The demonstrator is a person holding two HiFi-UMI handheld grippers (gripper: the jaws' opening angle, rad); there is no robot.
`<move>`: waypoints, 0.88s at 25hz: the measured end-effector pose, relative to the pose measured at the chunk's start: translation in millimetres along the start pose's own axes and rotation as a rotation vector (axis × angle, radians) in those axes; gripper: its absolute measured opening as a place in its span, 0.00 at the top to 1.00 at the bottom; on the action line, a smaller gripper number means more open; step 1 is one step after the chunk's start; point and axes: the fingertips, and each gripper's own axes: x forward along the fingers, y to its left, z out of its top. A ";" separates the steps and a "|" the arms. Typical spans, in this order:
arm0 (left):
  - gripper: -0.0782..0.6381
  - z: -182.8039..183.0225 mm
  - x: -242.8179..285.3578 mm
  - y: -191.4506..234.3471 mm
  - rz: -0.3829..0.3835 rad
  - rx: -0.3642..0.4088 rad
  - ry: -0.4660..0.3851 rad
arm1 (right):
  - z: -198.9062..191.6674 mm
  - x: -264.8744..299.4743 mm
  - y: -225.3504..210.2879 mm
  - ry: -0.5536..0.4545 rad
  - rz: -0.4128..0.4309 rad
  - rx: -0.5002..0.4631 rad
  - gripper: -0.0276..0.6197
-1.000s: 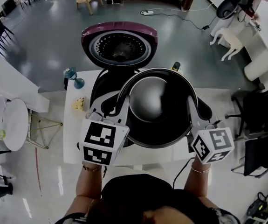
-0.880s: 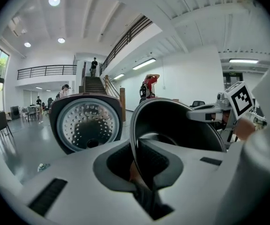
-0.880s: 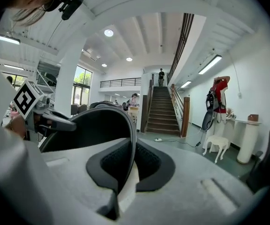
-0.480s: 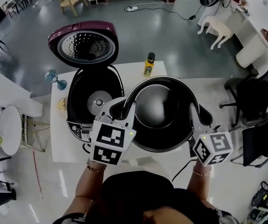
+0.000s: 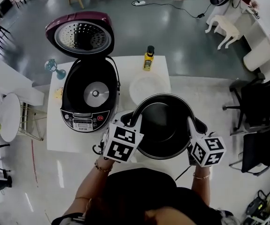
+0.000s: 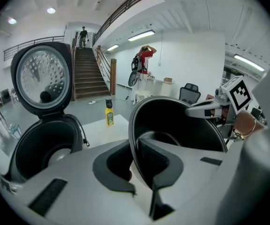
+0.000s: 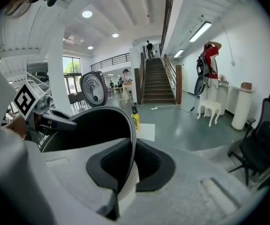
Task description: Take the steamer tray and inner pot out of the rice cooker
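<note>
Both grippers hold the black inner pot (image 5: 165,125) by its rim, above the front right part of the white table (image 5: 55,139). My left gripper (image 5: 135,119) is shut on the pot's left rim, which runs between its pads (image 6: 146,161). My right gripper (image 5: 191,123) is shut on the right rim, seen between its pads (image 7: 142,161). The rice cooker (image 5: 90,97) stands at the left with its purple lid (image 5: 81,34) raised and its cavity empty. The white steamer tray (image 5: 146,88) lies on the table behind the pot.
A yellow bottle (image 5: 148,59) stands at the table's back edge. A blue object (image 5: 55,69) and a small yellow item (image 5: 58,93) sit at the table's left side. Black office chairs (image 5: 261,102) stand to the right, a round white table (image 5: 8,121) to the left.
The pot, held by both grippers, has moved from over the cooker to the right and downward. The cooker's empty cavity and the steamer tray have come into view.
</note>
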 end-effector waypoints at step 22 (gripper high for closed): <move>0.84 -114.8 43.7 2.8 0.038 -0.183 0.252 | -98.5 66.4 2.6 0.249 0.173 0.017 0.92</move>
